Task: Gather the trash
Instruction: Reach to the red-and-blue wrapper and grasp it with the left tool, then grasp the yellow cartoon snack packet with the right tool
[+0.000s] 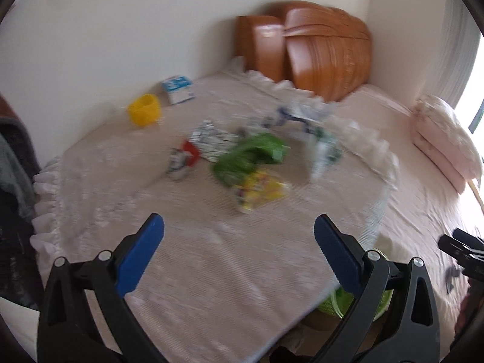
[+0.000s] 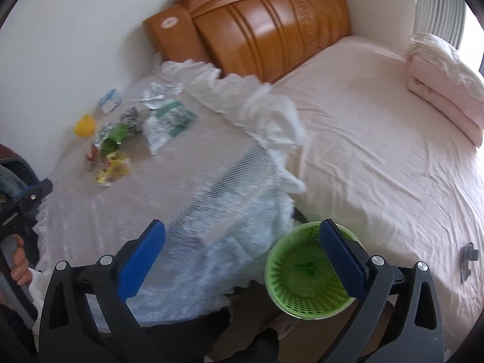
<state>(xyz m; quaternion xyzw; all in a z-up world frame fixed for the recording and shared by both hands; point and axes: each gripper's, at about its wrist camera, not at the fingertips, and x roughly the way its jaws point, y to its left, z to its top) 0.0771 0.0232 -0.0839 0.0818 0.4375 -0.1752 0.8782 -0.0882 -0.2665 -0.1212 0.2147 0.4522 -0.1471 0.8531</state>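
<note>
Your left gripper (image 1: 239, 236) is hanging wide open with nothing between its blue pads, over the near part of the round lace-covered table (image 1: 187, 287). Your right gripper (image 2: 242, 242) is gaping just as wide and empty — its right pad is crossing the green perforated plastic basket (image 2: 290, 284) standing on the floor between table and pink bed (image 2: 378, 151). The crumpled wrappers — green (image 1: 248, 157), yellow (image 1: 260, 190), silvery (image 1: 211, 140) — are lying mid-table, well apart from both.

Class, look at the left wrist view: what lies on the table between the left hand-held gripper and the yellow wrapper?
Nothing: between the left hand-held gripper and the yellow wrapper shows only bare pale tablecloth.
</note>
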